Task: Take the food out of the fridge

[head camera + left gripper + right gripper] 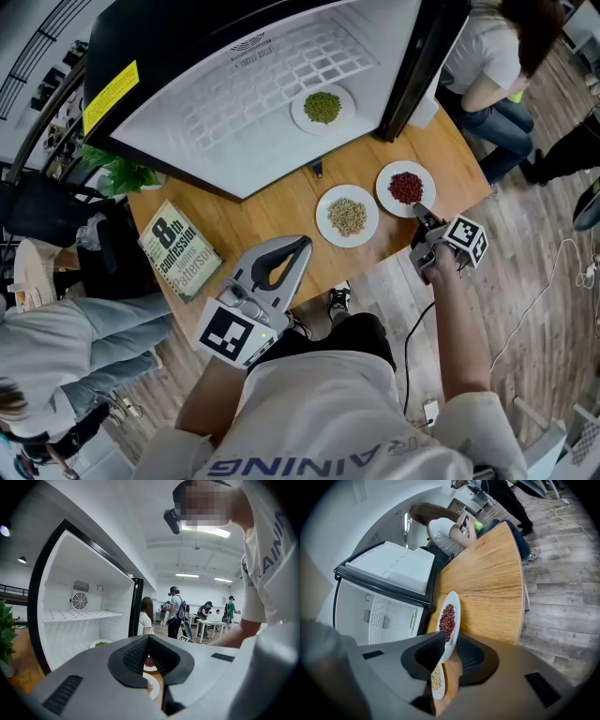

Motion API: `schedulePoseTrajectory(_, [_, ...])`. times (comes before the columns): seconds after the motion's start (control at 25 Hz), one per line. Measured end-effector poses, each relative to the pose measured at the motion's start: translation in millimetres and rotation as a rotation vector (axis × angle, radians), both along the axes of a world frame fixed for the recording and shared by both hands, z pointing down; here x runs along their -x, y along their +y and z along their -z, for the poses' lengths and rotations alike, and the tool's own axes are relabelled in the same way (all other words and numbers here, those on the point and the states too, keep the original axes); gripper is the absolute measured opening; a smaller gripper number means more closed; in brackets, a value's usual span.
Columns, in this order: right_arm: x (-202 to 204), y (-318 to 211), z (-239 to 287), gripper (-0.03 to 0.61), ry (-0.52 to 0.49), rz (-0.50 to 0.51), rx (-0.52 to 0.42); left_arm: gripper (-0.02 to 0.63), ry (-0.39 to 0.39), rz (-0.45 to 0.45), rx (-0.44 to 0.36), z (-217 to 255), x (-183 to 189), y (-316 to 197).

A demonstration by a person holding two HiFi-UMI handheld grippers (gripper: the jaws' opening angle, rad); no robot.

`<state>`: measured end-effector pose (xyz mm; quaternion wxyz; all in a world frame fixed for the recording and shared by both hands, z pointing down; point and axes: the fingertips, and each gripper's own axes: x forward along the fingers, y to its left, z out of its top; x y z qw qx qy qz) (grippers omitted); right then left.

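A white plate of red beans (406, 187) (448, 620) rests on the wooden table (272, 211). Its near rim lies between the jaws of my right gripper (422, 216) (450, 641), which stand slightly apart; a gap shows beside the rim, so they do not clamp it. A plate of pale beans (348, 216) (437, 679) (151, 686) sits just left of it. A plate of green beans (322, 107) (101, 644) stays on the floor of the open fridge (234, 122). My left gripper (300, 246) (148, 638) hovers over the table's near edge, shut and empty.
A book (178, 248) lies at the table's left end beside a green plant (117, 173). The fridge's dark door frame (412, 66) stands close behind the red beans. A seated person (487, 66) is at the far right, another person (56, 319) at the left.
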<state>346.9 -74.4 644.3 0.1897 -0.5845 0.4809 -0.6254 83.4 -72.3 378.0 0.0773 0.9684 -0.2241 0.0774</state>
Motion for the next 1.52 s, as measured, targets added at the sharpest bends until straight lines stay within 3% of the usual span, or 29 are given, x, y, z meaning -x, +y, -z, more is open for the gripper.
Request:
schedulePoseTrajectory(0.04, [1, 0, 0, 0.089, 0.005, 0.017, 0.000, 0.005, -0.002, -0.001, 0.001, -1, 0, 0])
schedulePoseTrajectory(0.24, [9, 0, -1, 0.137, 0.056, 0.127, 0.010, 0.005, -0.005, -0.001, 0.007, -1, 0, 0])
schedulePoseTrajectory(0.48, [21, 5, -6, 0.167, 0.326, 0.393, 0.055, 0.005, -0.015, 0.007, 0.011, -1, 3, 2])
schedulePoseTrajectory(0.64, [23, 9, -11, 0.176, 0.425, 0.501, 0.087, 0.005, -0.011, 0.021, 0.007, 1, 5, 0])
schedulePoseTrajectory(1.0, [25, 12, -7, 0.226, 0.335, 0.488, 0.042, 0.005, -0.022, 0.028, 0.015, -2, 5, 0])
schedulePoseTrajectory(1.28, [34, 19, -11, 0.245, 0.469, 0.679, 0.050, 0.005, -0.023, 0.029, 0.018, -3, 5, 0])
schedulePoseTrajectory(1.52, [37, 23, -14, 0.245, 0.554, 0.769, 0.073, 0.005, -0.020, 0.031, 0.024, -2, 6, -1])
